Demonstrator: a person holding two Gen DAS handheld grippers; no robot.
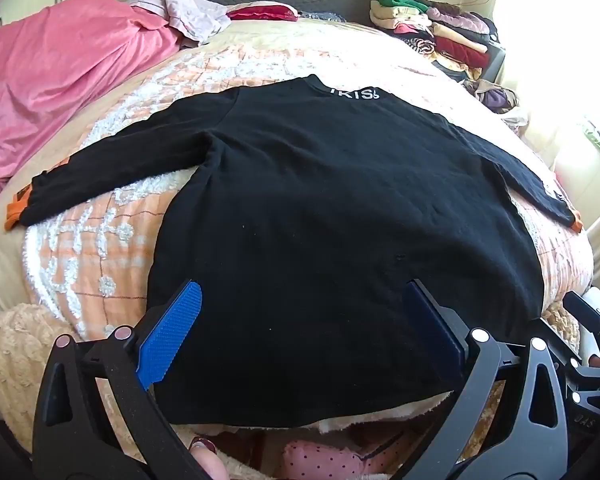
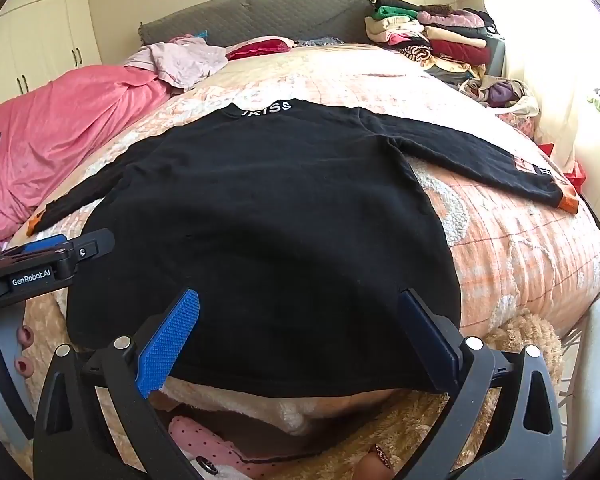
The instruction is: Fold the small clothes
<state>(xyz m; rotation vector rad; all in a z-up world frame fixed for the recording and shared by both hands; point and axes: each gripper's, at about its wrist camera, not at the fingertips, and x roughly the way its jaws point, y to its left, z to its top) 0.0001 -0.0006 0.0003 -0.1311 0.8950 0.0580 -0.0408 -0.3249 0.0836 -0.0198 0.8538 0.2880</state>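
A black long-sleeved top point(image 1: 320, 208) point(image 2: 268, 208) lies flat on the bed, both sleeves spread out, orange cuffs at their ends, white letters at the collar on the far side. My left gripper point(image 1: 300, 292) hovers open over the top's near hem, left of centre, blue pads wide apart with nothing between them. Open too, my right gripper point(image 2: 300, 300) hangs above the hem's right part, its jaws spread and empty. In the right wrist view the left gripper point(image 2: 48, 256) shows at the left edge.
The bed point(image 1: 100, 248) has a peach and white quilt. A pink blanket point(image 1: 60, 80) is heaped at the left. Folded clothes point(image 1: 440, 28) are stacked at the far right by the grey headboard point(image 2: 260, 12). A fuzzy tan throw point(image 2: 520, 340) hangs over the near edge.
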